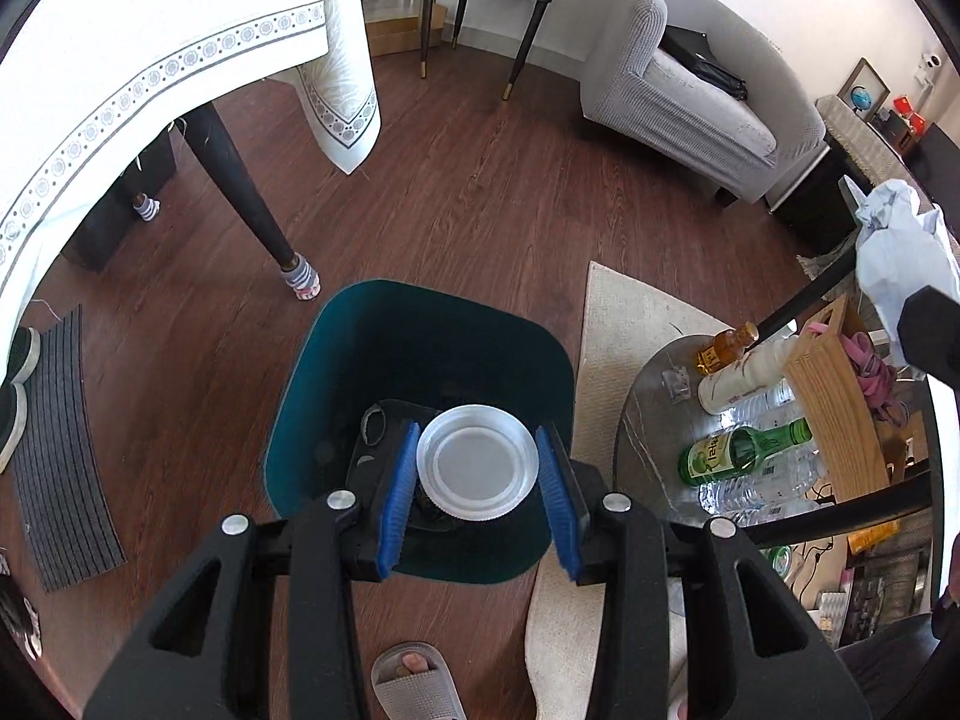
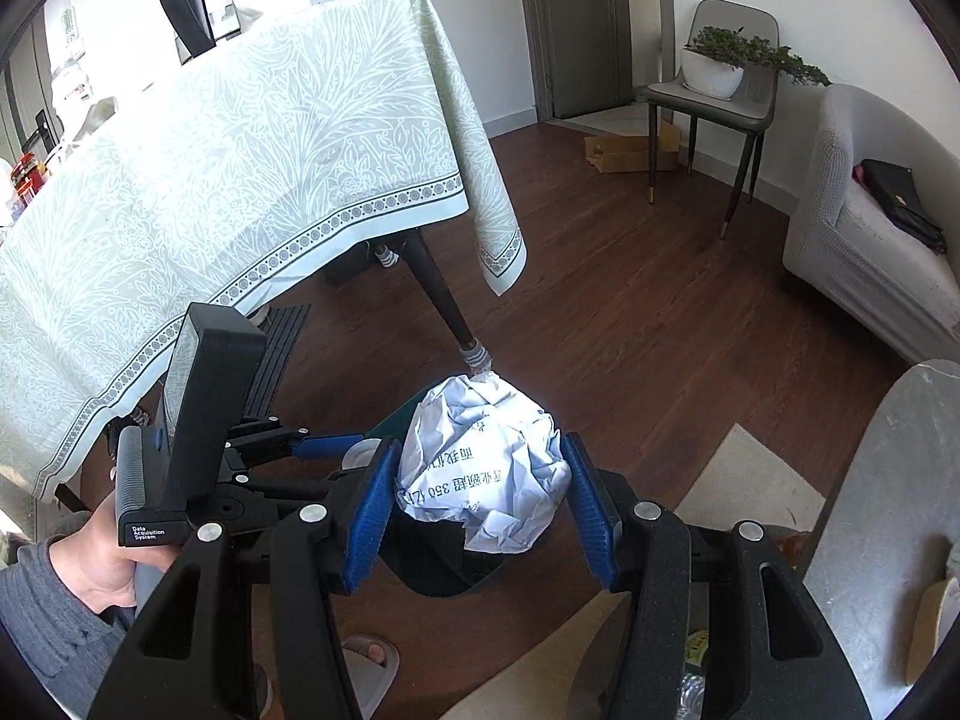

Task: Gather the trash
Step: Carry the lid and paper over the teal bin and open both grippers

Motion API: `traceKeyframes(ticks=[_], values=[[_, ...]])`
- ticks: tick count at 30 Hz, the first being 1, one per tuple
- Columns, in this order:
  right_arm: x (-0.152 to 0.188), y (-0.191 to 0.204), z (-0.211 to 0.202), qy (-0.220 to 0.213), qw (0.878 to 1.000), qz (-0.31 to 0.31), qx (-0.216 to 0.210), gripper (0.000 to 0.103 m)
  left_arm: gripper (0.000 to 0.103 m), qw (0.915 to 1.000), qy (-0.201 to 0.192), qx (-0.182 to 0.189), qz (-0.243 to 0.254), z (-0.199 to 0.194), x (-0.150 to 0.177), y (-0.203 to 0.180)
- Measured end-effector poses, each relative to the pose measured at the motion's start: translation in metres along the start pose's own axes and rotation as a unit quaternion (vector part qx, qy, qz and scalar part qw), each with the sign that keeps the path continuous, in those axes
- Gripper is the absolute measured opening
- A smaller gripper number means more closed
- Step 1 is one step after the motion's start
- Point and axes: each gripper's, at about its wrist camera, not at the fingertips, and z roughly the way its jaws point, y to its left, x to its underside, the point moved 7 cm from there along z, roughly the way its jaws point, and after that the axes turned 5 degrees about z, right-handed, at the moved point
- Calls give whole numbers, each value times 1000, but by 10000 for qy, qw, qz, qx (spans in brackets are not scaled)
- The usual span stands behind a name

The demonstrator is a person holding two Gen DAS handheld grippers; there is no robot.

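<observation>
Teal bin [image 1: 300, 396] under lid-pinching left fingers [image 1: 401, 480] (crumpled paper [image 2: 480, 468] between right fingers [image 2: 369, 510]).

We see the left hand-held gripper [image 1: 477, 501] over the teal bin [image 1: 420, 360], blue pads either side of a clear plastic lid [image 1: 477, 468]; contact w/ pads can't be confirmed. Crumpled paper [image 1: 900, 246] at right edge. Bottles lie on round worktop [image 1: 654, 396], right of bin.

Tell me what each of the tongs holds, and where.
Left tongs: a round plastic lid, between the pads at its rim; contact unclear. Right tongs: a crumpled paper ball, squeezed at its sides.
</observation>
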Motion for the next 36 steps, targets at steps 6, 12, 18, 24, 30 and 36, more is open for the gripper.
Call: traceKeyframes(ticks=[6, 12, 18, 24, 30, 36], values=[[5, 6, 31, 263, 9996, 12, -42, 55, 46, 9999, 39, 118, -100, 1, 4, 10], [13, 6, 60, 503, 9987, 51, -29, 55, 45, 9999, -96, 126, -59, -11, 1, 14], [18, 10, 89, 742, 9972, 70, -37, 55, 43, 9994, -313, 125, -45, -29, 0, 20], [30, 14, 115, 999, 9950, 52, -25, 55, 35, 9983, -572, 24, -96, -51, -7, 29], [43, 18, 138, 1266, 9920, 24, 18, 55, 23, 9956, -930, 29, -73, -81, -16, 29], [59, 24, 155, 1534, 9880, -164, 63, 62, 15, 9922, -1243, 62, -70, -111, -26, 31]])
